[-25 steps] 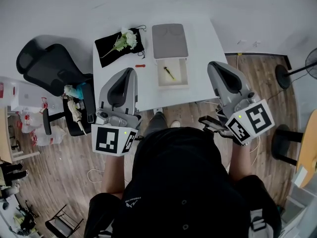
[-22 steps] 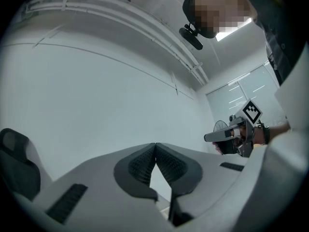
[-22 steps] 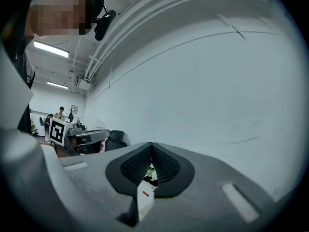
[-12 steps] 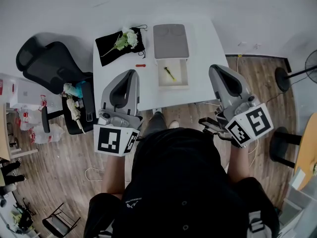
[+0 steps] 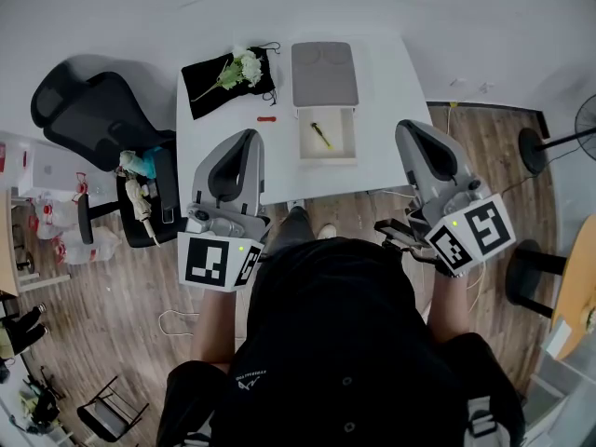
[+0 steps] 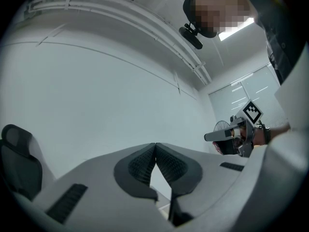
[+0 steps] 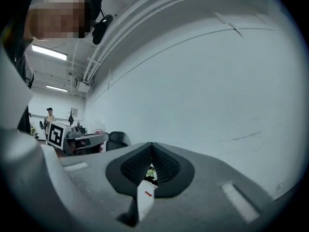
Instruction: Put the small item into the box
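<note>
Black fabric of the person's top (image 5: 326, 343) fills the near field. On either side the left tool (image 5: 244, 138) and the right tool (image 5: 413, 128) are held short of the desk (image 5: 382, 110), both off its near edge. Each tool's own view shows the pads pressed together at the tips with nothing between them: both clenched, both empty. Against the pictures of the last second, little has changed. The tools stay in the same drawn-back posture and only the head camera has drifted slightly, so no pick or placement appears to be under way. Beyond them the white box (image 5: 351, 138) stands open on the desk, and a small yellowish, dark-ended item (image 5: 319, 135) lies on its floor. On that evidence the placement looks complete for this piece. A small red item (image 5: 266, 118) lies on the bare desk left of the box and may be due for the same treatment. Farther back, a grey lid (image 5: 324, 73) lies just behind the box, and a black cloth (image 5: 209, 87) carries white flowers (image 5: 244, 66). Nothing obstructs the route to the box or the red item; a black chair (image 5: 84, 119) stands clear at the left.
</note>
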Action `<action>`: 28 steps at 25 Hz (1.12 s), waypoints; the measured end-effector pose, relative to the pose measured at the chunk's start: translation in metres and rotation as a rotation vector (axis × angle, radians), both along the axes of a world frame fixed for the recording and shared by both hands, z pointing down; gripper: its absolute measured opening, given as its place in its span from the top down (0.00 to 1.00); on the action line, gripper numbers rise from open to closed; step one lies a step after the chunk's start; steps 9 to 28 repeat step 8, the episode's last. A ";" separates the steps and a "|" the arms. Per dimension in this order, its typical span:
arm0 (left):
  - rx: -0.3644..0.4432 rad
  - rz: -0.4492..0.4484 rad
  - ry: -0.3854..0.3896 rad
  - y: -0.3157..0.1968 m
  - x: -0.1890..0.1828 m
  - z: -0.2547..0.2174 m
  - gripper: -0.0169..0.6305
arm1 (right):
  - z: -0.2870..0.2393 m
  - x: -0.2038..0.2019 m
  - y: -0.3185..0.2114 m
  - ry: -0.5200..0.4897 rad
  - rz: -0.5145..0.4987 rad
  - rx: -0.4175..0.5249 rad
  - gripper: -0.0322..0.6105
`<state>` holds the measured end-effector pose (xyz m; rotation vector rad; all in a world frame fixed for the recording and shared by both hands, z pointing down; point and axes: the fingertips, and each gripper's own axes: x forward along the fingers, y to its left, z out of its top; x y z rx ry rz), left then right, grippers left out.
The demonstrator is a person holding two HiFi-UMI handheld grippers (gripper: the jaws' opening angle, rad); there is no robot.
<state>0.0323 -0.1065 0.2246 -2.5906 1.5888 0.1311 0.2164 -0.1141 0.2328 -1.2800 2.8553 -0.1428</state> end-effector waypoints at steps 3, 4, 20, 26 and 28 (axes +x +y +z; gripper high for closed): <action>0.000 0.002 -0.004 0.000 0.000 0.001 0.97 | 0.002 0.000 -0.001 0.002 0.001 -0.005 0.94; -0.001 0.003 -0.005 -0.001 -0.001 0.001 0.97 | 0.002 0.000 -0.001 0.002 0.002 -0.006 0.94; -0.005 0.003 -0.007 -0.001 -0.002 0.001 0.97 | 0.001 -0.002 -0.002 0.002 -0.002 -0.008 0.94; -0.005 0.003 -0.007 -0.001 -0.002 0.001 0.97 | 0.001 -0.002 -0.002 0.002 -0.002 -0.008 0.94; -0.005 0.003 -0.007 -0.001 -0.002 0.001 0.97 | 0.001 -0.002 -0.002 0.002 -0.002 -0.008 0.94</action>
